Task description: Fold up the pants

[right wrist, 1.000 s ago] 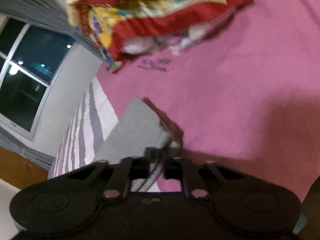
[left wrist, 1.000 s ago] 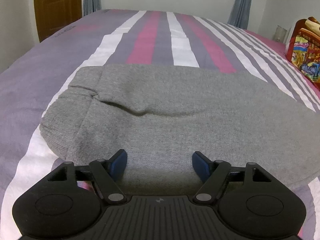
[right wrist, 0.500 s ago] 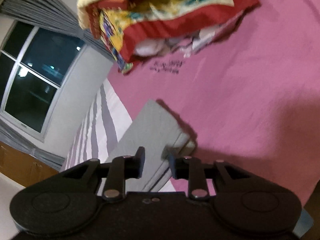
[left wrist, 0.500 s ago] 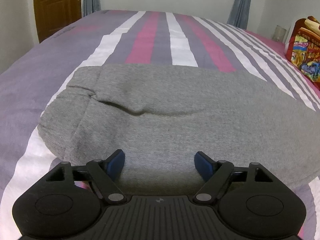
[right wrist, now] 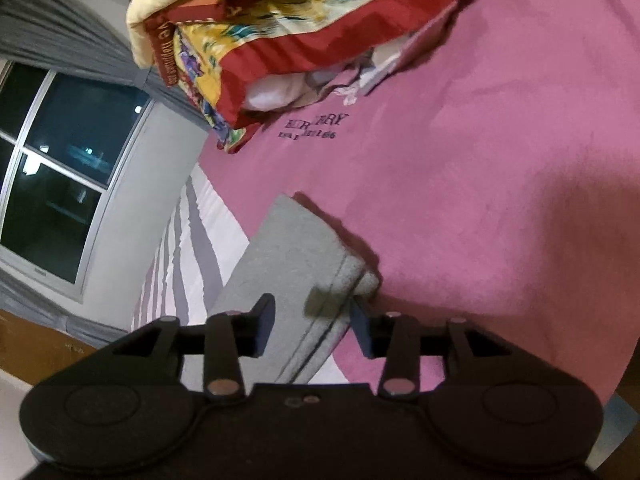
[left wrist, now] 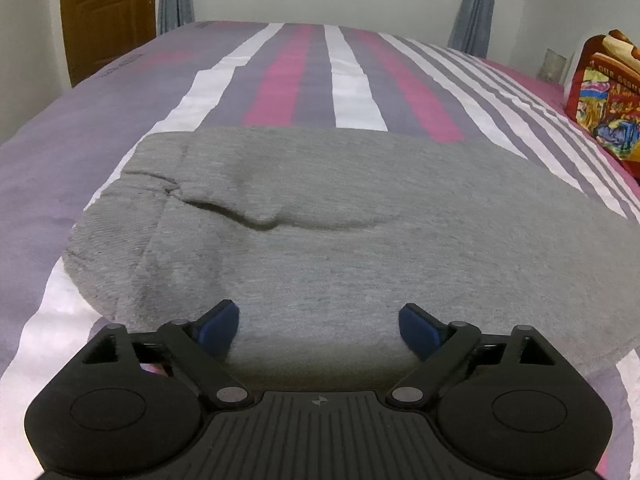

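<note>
grey pants (left wrist: 360,232) lie flat on the striped bed (left wrist: 304,76).
the left gripper (left wrist: 319,326) is wide open over the near edge. the right gripper (right wrist: 312,322) is open around the pants' end (right wrist: 296,264), holding nothing.

I see soft, dim indoor light in both views, with strong fisheye bending at the edges. My right view is darker and slightly blurred, and a hard shadow falls on the pink sheet (right wrist: 460,200) beside the pants (right wrist: 296,256).
</note>
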Demonstrator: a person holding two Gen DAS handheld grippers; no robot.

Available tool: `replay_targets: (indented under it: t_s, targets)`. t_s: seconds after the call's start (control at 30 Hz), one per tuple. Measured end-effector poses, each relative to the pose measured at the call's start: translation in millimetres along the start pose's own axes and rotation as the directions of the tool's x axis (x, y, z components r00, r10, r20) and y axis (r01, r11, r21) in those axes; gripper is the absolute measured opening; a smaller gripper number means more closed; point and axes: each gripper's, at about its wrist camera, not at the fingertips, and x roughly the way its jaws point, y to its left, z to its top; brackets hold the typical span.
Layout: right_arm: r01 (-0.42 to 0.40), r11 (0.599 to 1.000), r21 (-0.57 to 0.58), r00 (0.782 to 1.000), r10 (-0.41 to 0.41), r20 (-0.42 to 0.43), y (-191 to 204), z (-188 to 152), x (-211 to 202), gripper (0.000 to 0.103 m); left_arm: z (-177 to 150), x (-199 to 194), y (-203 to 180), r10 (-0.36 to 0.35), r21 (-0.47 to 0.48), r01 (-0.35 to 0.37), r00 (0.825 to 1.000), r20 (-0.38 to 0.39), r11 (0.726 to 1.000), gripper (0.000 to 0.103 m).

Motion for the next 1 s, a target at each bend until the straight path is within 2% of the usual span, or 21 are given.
replay_targets:
  t_s: [0.13,0.27,0.3,0.33,0.4,0.43,0.5,0.6,0.63,0.67,0.7,0.83,0.87,0.93,1.0]
  targets:
    - [0.003,0.999,-0.042,0.999,-0.001,0.041,12.0,-1.1,-1.1,0.038,-0.4,-0.4,-0.2,-0.002,0.0,0.002,1.0,0.003,1.0,0.089]
    - [0.008,0.998,-0.067,1.0,-0.009,-0.006,17.2,-2.8,10.8,0.037,-0.9,-0.2,-1.0,-0.001,0.001,0.001,1.0,0.004,1.0,0.09]
    - [0.014,0.997,-0.074,1.0,-0.015,-0.022,18.2,-2.6,14.6,0.033,-0.8,-0.1,-0.9,-0.001,0.002,0.001,1.0,0.004,1.0,0.09]
    - [0.03,0.996,-0.089,0.999,-0.033,-0.037,20.4,-2.8,18.5,0.004,-0.7,0.0,-1.1,-0.001,0.003,0.001,1.0,0.003,1.0,0.09]
    - [0.028,0.988,-0.149,1.0,-0.03,-0.008,30.4,-3.6,13.1,0.004,-0.6,-0.1,-1.3,-0.003,0.003,0.003,1.0,0.001,1.0,0.09]
    - [-0.001,0.988,-0.155,1.0,0.004,0.016,32.9,-4.0,6.3,0.004,-0.5,-0.4,-1.5,-0.004,0.005,0.004,1.0,0.0,1.0,0.09]
    - [-0.006,0.99,-0.144,0.999,0.013,0.043,31.4,-5.1,-1.3,0.004,-0.7,-0.3,-1.1,-0.007,0.007,0.007,1.0,0.001,1.0,0.09]
    - [0.079,0.994,-0.079,0.996,-0.081,-0.025,4.9,-7.9,21.0,0.002,-0.5,0.5,-2.3,-0.003,0.009,0.003,1.0,0.0,1.0,0.09]
    - [0.063,0.997,-0.043,0.998,-0.064,-0.027,-2.8,-8.5,23.7,0.002,-0.2,0.5,-2.6,-0.002,0.009,0.002,1.0,-0.001,1.0,0.09]
    - [0.049,0.999,-0.024,0.998,-0.049,-0.027,-3.8,-7.9,22.0,0.003,0.1,0.1,-2.8,-0.001,0.009,0.001,1.0,-0.002,1.0,0.09]
    - [0.033,0.999,-0.019,0.999,-0.033,-0.023,-2.0,-8.0,18.4,0.012,0.0,0.1,-3.0,-0.002,0.01,0.002,1.0,-0.001,1.0,0.09]
    - [0.014,0.997,-0.08,1.0,-0.013,0.021,7.4,-12.0,-7.1,0.029,-0.5,-6.3,-4.4,0.011,0.007,-0.011,1.0,0.016,1.0,0.091]
    - [0.016,0.996,-0.09,1.0,-0.014,0.023,7.2,-12.4,-12.2,0.032,-0.7,-13.7,-5.1,0.02,-0.005,-0.02,0.999,0.041,1.0,0.091]
    - [0.019,0.995,-0.102,1.0,-0.017,0.019,6.1,-13.0,-18.0,0.047,-4.9,-31.9,-1.9,0.002,-0.041,0.002,0.993,0.116,0.999,0.091]
    - [0.009,0.996,-0.093,1.0,-0.009,0.003,2.3,-11.3,-17.7,0.05,-9.6,-47.5,5.9,0.011,-0.093,0.005,0.984,0.179,0.996,0.091]
